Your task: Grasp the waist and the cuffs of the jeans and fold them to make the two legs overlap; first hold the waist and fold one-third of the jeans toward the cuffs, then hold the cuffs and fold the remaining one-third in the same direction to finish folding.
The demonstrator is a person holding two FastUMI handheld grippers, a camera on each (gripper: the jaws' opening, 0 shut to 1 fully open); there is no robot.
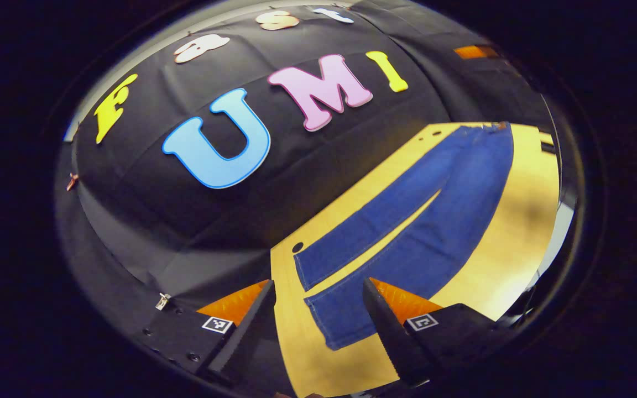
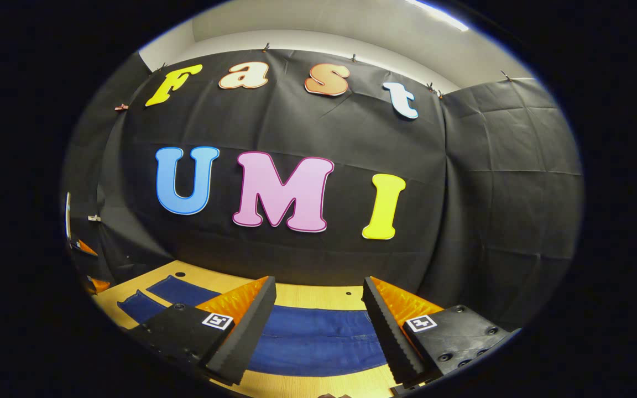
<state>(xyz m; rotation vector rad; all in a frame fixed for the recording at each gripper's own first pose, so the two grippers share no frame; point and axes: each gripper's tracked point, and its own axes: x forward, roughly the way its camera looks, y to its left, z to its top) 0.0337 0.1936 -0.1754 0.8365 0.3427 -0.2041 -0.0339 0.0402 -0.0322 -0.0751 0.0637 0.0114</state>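
Blue jeans [image 1: 407, 232] lie flat on the yellow wooden table [image 1: 517, 221], legs spread in a narrow V. In the left gripper view the two cuffs [image 1: 329, 309] are nearest and the waist [image 1: 484, 132] is at the far end. My left gripper [image 1: 318, 287] hovers open above the cuff end, holding nothing. In the right gripper view the jeans [image 2: 318, 337] run across the table [image 2: 318, 294] below my right gripper [image 2: 318, 284], which is open and above the fabric near the waist end, not touching it.
The black cloth wall rises right behind the table's far edge. A small round hole [image 1: 297, 247] sits in the tabletop beside the cuffs. Orange parts [image 2: 84, 247] show at the far left of the right gripper view, too small to identify.
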